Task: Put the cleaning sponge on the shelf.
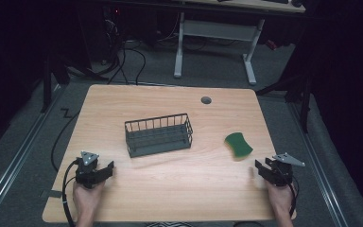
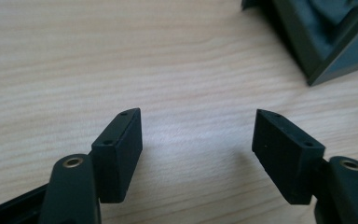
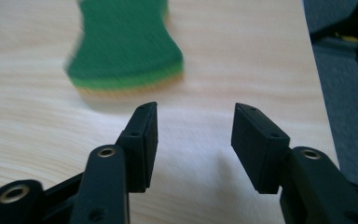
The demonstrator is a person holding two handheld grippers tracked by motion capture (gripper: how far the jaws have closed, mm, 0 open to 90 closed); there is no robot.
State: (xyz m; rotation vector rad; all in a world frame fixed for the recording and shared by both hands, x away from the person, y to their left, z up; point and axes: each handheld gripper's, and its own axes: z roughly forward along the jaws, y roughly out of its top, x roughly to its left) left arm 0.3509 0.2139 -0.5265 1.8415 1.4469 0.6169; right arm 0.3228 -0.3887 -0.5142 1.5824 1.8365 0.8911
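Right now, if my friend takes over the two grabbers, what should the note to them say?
Left gripper: open, holds nothing, low over the near left of the table.
Right gripper: open, holds nothing, pointed toward the green sponge lying just ahead of it.
Wire basket: mid-table, upright, nothing visible inside.
Done: nothing picked up yet.
Left: probably grip the sponge with the right gripper; the basket looks a likely place for it.
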